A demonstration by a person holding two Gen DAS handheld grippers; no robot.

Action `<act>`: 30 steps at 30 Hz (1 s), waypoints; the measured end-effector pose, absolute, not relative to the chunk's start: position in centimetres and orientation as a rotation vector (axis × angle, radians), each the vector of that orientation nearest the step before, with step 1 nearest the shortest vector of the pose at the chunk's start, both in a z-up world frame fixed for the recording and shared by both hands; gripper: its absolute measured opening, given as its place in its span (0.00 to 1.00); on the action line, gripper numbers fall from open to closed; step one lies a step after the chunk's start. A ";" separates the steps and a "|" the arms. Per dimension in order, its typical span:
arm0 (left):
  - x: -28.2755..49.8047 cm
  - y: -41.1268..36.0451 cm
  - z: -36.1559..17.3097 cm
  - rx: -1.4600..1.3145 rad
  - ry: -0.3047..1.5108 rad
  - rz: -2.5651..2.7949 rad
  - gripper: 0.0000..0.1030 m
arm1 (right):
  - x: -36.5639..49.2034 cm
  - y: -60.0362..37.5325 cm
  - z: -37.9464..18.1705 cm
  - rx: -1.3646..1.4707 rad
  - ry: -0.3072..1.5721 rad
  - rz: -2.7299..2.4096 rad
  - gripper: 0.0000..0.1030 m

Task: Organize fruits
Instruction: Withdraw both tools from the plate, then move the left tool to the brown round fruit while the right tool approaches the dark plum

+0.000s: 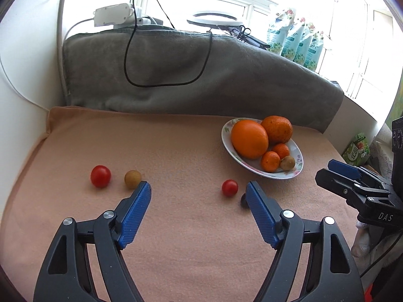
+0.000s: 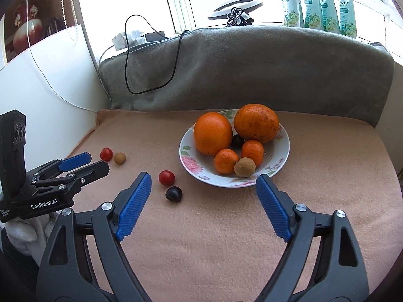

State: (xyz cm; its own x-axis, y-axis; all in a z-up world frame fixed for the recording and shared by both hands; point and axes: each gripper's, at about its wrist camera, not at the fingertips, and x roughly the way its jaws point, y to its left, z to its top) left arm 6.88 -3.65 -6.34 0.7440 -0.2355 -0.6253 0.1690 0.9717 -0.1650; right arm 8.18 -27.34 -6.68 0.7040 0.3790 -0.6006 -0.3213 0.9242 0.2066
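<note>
A flowered plate (image 2: pixel 189 162) (image 1: pixel 228 139) on the peach cloth holds two big oranges (image 2: pixel 212 133), two small tangerines (image 2: pixel 226 161), a brown longan (image 2: pixel 244 167) and a dark plum (image 2: pixel 237 141). Loose on the cloth lie two cherry tomatoes (image 1: pixel 100 176) (image 1: pixel 229 187), a longan (image 1: pixel 132 179) and a dark plum (image 2: pixel 173 193). My left gripper (image 1: pixel 199 188) is open above the cloth with nothing between its fingers; the nearer tomato lies just past its tips. My right gripper (image 2: pixel 204 178) is open too, empty, its right fingertip (image 2: pixel 262 180) close to the plate's front rim.
A grey blanket (image 1: pixel 176 75) with a black cable (image 1: pixel 151 83) rises behind the cloth. Pouches (image 2: pixel 320 5) and a ring lamp (image 2: pixel 234 6) stand on the windowsill. A white wall (image 1: pixel 25 75) bounds the left side. A juice carton (image 1: pixel 357 148) sits past the cloth's right edge.
</note>
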 end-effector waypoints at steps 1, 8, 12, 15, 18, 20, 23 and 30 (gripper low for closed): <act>6.7 -3.2 -6.5 -0.102 0.700 -0.214 0.75 | 8.1 -27.2 -6.8 0.089 0.687 0.391 0.85; 5.7 0.5 -8.1 -0.132 0.729 -0.145 0.75 | 8.0 -26.9 -8.3 0.087 0.710 0.404 0.85; 5.3 2.4 -8.7 -0.152 0.740 -0.105 0.75 | 7.9 -26.5 -8.9 0.071 0.719 0.431 0.85; 4.9 3.4 -8.9 -0.174 0.739 -0.087 0.75 | 7.8 -25.8 -9.2 0.055 0.727 0.455 0.85; 4.7 4.0 -9.1 -0.191 0.741 -0.080 0.75 | 7.6 -25.0 -9.4 0.037 0.732 0.470 0.85; 4.7 4.1 -9.3 -0.193 0.744 -0.078 0.75 | 7.7 -24.6 -9.5 0.031 0.738 0.481 0.85; 5.0 4.0 -9.3 -0.193 0.744 -0.083 0.75 | 7.9 -24.1 -9.7 0.026 0.744 0.492 0.85; 6.3 3.9 -9.8 -0.208 0.756 -0.131 0.60 | 8.7 -23.6 -10.6 0.022 0.777 0.495 0.77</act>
